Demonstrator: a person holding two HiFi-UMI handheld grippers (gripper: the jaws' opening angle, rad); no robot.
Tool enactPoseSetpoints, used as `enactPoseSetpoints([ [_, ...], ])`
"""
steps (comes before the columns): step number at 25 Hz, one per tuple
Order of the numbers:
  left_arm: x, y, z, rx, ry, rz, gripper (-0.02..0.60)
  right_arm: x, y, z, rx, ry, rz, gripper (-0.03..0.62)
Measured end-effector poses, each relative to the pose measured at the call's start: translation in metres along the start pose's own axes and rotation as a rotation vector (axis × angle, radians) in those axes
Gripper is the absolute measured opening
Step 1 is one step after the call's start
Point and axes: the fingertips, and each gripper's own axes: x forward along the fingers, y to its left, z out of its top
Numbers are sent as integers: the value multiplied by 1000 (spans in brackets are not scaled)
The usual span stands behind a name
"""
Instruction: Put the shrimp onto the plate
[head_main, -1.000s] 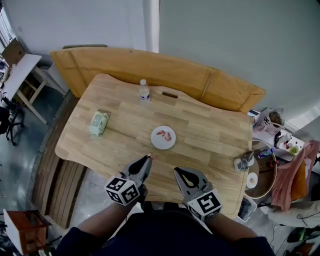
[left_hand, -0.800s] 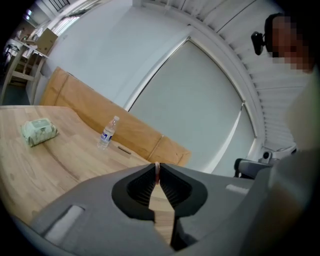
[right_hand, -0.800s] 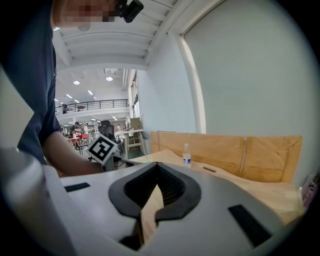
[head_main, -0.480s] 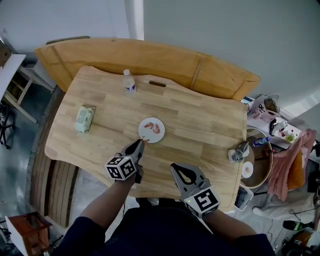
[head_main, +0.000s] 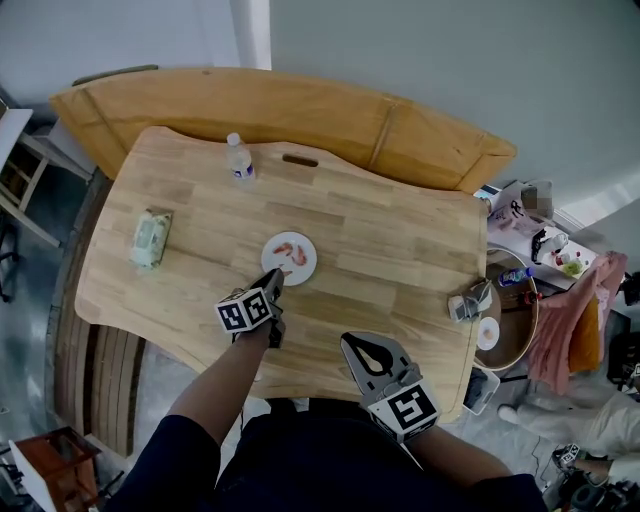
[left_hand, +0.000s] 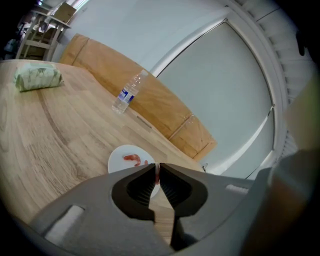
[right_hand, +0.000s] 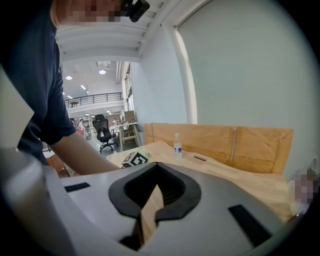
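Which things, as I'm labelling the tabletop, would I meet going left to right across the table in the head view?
Green wipes pack → water bottle → white plate → small grey device. The left claw overlaps the plate, so it is left out.

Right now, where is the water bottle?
In the head view, the water bottle stands upright near the far edge of the table, just left of the dark slot and beyond the white plate.
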Motion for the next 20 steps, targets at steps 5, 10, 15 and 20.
enactPoseSetpoints([
  [5, 22, 12, -9, -28, 38, 23, 32, -7, -12, -9, 28, 28, -26, 9],
  [10, 38, 23, -20, -58, 87, 35, 32, -6, -13, -14, 23, 32, -13, 9],
  [15, 49, 29, -21, -50, 114, 51, 32, -3, -17, -16, 30, 35, -11, 9],
  [20, 58, 31, -24, -60, 167, 46, 32, -1, -20, -18, 43, 41, -17, 9],
])
